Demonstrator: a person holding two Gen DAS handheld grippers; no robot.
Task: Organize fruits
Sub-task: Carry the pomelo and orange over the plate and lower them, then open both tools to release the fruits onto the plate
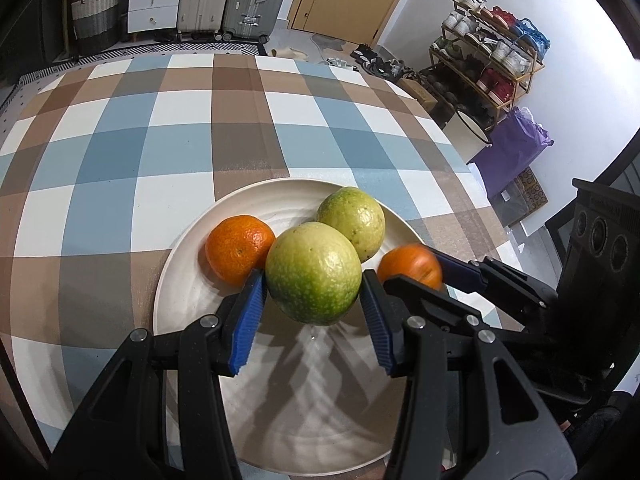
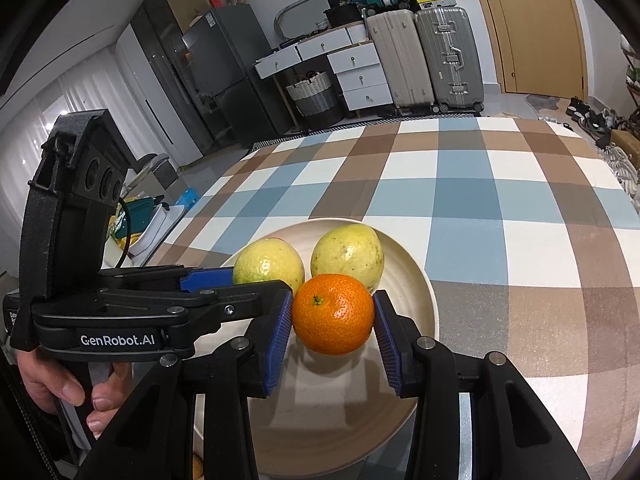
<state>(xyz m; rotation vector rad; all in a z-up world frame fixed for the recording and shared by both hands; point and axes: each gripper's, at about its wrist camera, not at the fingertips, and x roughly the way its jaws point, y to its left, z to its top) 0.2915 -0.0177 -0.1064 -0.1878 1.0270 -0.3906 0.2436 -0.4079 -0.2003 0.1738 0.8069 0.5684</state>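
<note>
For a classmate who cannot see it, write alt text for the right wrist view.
The right hand-held gripper clasps an orange tangerine between its blue pads, over a cream plate on a checked tablecloth. Behind it on the plate are two yellow-green fruits, the left one held by the left hand-held gripper.

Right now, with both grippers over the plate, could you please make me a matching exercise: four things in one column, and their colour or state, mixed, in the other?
Things:
1. left gripper
2. right gripper
3. plate
4. tablecloth

Colour or state:
a. cream, round, under both grippers
b. shut on an orange
c. checked in blue, brown and white
d. shut on a green fruit

Pairs: 1-d, 2-b, 3-a, 4-c
</note>
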